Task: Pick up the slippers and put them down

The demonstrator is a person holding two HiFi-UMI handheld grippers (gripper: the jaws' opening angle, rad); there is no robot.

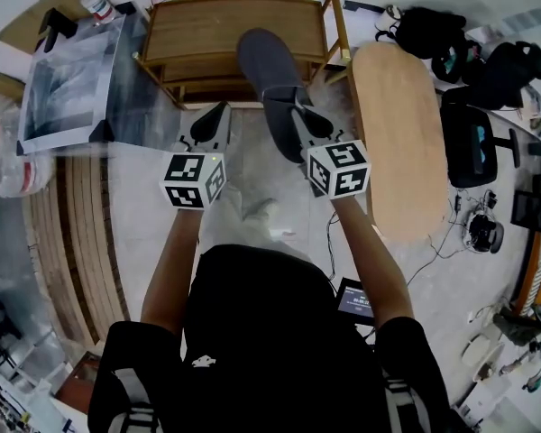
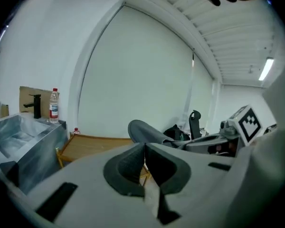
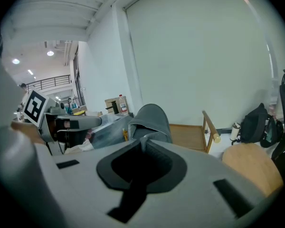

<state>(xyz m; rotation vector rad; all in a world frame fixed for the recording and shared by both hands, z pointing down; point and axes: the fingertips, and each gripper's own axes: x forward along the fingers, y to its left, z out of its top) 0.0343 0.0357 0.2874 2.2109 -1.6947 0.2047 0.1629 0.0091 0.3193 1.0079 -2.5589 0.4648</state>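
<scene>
A grey slipper [image 1: 269,69] hangs in the air over the front of a low wooden rack [image 1: 218,27]. My right gripper [image 1: 298,115] is shut on its heel end, and the toe points away from me. In the right gripper view the slipper [image 3: 152,119] rises straight out of the closed jaws. My left gripper [image 1: 218,114] is level with it to the left, shut with nothing in it, its pads [image 2: 133,163] pressed together. From the left gripper view the slipper [image 2: 145,131] and the right gripper [image 2: 218,143] show to the right. No second slipper is in sight.
An oval wooden table [image 1: 399,133] stands to the right. On the left is a plastic-covered metal basin [image 1: 72,84] with a water bottle [image 1: 94,0] behind it. Black bags [image 1: 433,32] and an office chair [image 1: 476,142] sit at the far right. Cables lie on the floor.
</scene>
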